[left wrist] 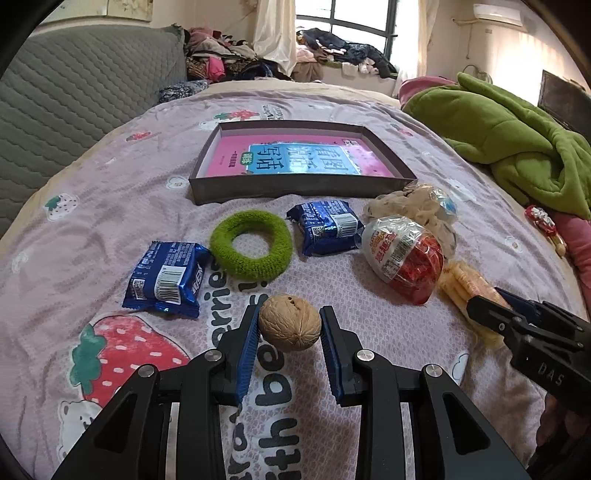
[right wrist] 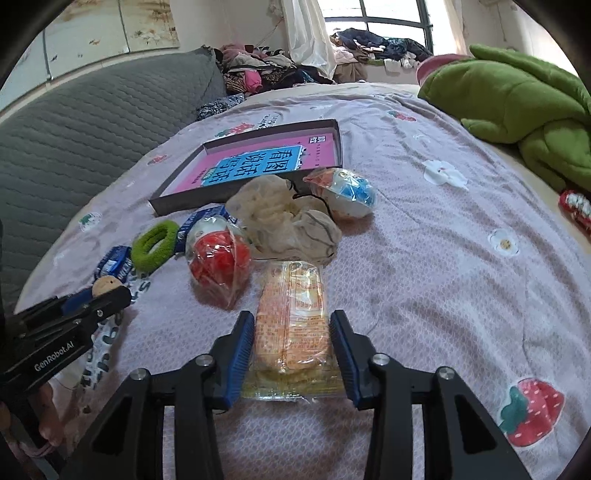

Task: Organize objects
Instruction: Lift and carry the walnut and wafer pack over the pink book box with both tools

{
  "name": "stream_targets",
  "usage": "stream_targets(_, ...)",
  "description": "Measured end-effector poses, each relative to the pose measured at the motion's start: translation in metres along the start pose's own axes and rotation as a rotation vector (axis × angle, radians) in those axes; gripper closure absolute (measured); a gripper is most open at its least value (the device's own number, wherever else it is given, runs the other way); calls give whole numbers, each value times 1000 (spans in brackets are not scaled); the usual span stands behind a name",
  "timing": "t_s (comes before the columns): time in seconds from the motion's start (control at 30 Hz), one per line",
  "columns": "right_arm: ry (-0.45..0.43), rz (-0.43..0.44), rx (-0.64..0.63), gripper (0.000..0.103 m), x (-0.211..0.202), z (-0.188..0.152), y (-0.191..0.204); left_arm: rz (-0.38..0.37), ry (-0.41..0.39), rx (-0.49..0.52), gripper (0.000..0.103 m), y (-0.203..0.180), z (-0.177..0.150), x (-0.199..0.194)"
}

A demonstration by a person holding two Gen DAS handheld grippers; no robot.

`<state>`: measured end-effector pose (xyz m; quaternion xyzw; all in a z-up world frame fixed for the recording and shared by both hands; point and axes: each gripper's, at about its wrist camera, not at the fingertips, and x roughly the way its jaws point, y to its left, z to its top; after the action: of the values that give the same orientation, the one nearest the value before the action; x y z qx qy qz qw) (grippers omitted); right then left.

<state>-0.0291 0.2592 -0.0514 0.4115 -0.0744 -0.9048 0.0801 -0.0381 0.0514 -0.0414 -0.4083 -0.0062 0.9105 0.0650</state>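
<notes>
Now my left gripper (left wrist: 289,325) brackets the walnut (left wrist: 289,322) on the bedsheet (left wrist: 110,206), pads barely touching, right gripper (right wrist: 291,334) spread around the cracker packet (right wrist: 291,314); next: squeeze, lift toward box (left wrist: 295,188).

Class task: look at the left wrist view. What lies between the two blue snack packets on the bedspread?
The green ring lies between the left packet and the right packet, seen in the left wrist view.

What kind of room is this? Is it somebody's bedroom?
Most likely a bedroom. The things lie on a bed with a strawberry-print sheet, a green blanket is bunched up beside them, and clothes are piled near the window.
</notes>
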Motion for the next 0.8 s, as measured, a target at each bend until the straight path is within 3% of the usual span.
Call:
stream_targets(0.33, 16, -35, -35, 64, 5, -5, 6, -12, 8, -3, 70, 0, -3, -6)
stream_targets(0.8, -22, -5, -3, 65, -14, -1, 3, -25, -19, 3, 70, -1, 4, -17)
